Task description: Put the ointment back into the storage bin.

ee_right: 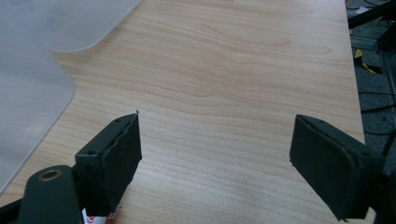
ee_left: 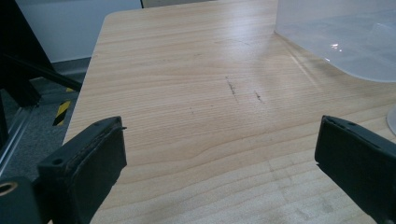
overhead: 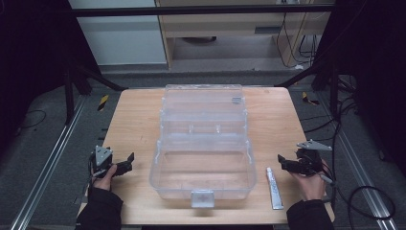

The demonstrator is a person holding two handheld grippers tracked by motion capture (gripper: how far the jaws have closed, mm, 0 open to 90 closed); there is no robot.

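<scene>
the small white tube (overhead: 274, 188) lies flat on the wooden table (overhead: 134, 124) just right of the open clear plastic box (overhead: 203, 163), untouched, so with right gripper (overhead: 286, 163) and left gripper (overhead: 125, 162) both released and empty, the pick-up probably comes next, right jaws lowering astride it

Wooden table (overhead: 139, 124), light grain, rounded corners, set on grey carpeted floor (overhead: 43, 143). Metal rails (overhead: 45, 163) are laid along both sides, marked with yellow-black hazard tape (overhead: 103, 102). Black frame struts (overhead: 93, 76) are braced at the far corners. A pale cabinet (overhead: 239, 28) and white panel (overhead: 119, 33) are placed behind; cables (overhead: 297, 43) are trailed at right. Dim lighting.
</scene>
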